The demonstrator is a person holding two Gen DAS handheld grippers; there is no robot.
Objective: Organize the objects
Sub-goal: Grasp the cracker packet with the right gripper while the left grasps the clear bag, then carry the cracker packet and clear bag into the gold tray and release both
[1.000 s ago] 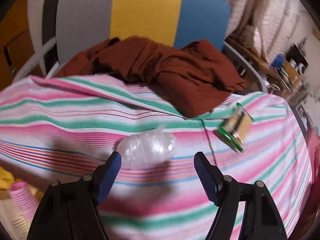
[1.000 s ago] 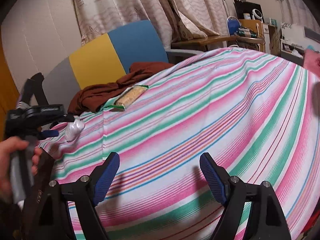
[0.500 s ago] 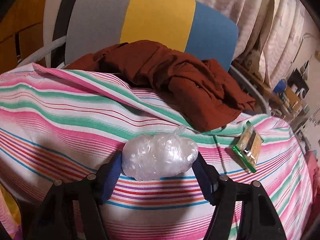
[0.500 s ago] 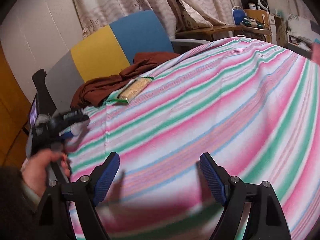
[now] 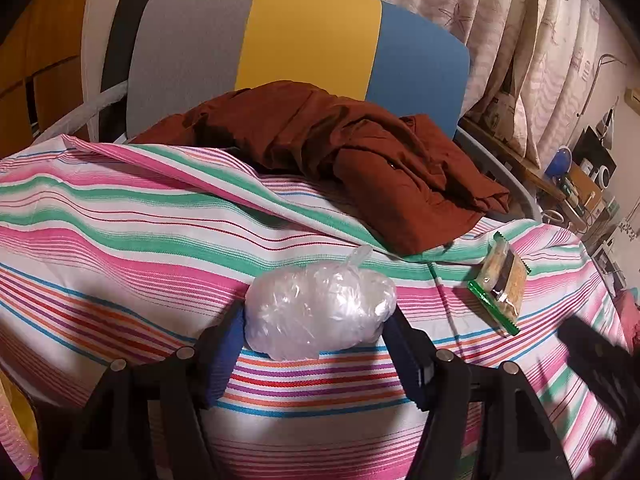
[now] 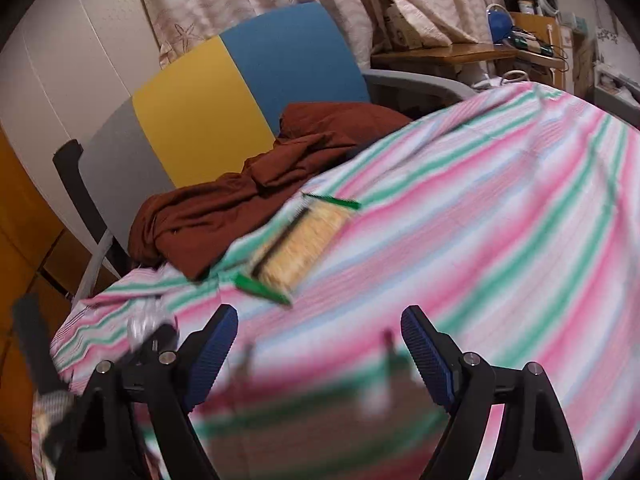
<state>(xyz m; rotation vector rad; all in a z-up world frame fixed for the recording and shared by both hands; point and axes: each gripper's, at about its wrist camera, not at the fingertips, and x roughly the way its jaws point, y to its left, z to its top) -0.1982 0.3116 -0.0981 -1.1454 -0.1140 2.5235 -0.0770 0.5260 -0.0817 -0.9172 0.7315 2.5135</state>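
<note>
Since a moment ago: left gripper [image 5: 316, 344] closed in around the clear plastic bag [image 5: 318, 314], now clamped on it.
Right gripper [image 6: 318, 354]: apart, empty, nearing the snack packet [image 6: 298, 248].
Progress: early; both items still on the striped worktop [image 5: 120, 248].

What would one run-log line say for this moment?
left gripper: shut on clear plastic bag | right gripper: open, empty | snack packet: on striped cloth
</note>
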